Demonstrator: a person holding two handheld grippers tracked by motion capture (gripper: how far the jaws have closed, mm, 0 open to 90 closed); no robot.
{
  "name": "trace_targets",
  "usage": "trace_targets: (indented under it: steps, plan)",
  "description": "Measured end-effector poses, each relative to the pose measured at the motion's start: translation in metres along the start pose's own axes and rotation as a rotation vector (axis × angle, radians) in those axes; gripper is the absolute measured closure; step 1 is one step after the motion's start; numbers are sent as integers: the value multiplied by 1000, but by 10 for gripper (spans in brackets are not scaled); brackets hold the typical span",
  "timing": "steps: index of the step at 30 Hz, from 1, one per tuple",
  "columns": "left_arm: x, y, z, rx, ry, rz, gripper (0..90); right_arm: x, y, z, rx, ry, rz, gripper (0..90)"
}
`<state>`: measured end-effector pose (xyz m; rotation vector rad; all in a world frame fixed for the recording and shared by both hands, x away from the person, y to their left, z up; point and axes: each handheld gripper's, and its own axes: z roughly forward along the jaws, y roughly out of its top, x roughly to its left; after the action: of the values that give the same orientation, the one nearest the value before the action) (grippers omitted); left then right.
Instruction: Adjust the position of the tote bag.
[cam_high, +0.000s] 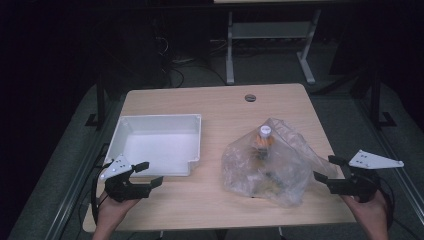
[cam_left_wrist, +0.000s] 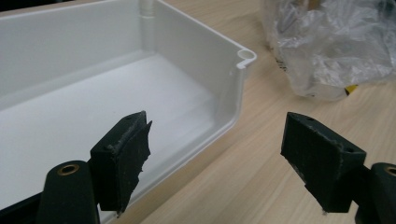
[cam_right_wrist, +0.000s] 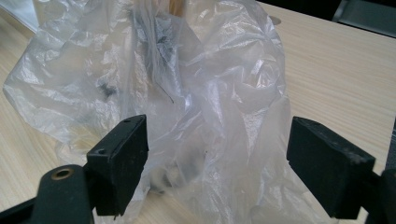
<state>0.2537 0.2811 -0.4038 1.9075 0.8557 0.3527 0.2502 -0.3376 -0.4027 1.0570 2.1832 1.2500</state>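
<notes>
Left claw (cam_high: 147, 174): released, beside empty tray (cam_high: 159, 125).
Right claw (cam_high: 326, 169): released, facing bag (cam_high: 270, 167).
Progress: bag contents not yet unloaded.

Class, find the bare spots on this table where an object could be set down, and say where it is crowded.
Bare: the far strip behind the white tray and plastic bag; the lane between them. Crowded: the near edge, by the left gripper and right gripper.

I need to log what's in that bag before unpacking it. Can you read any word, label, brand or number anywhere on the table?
Bottle inside the plastic bag: its orange label is too blurred to read.
Yellow and black scrap at the bag's edge: too little shows to read.
White tray: no text.
Table: no text.
</notes>
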Motion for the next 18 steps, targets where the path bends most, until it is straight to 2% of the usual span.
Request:
trace_targets:
  steps: [2, 7, 18]
  plan:
    - [-1, 1, -1, -5, -15, 17, 229, 0, 0, -1, -6, 4, 3, 198]
    - [-6, 2, -2, -26, -44, 12, 227, -1, 0, -1, -12, 8, 12, 194]
    - [-15, 5, 1, -18, -95, 86, 226, -1, -1, -1, -11, 3, 14, 186]
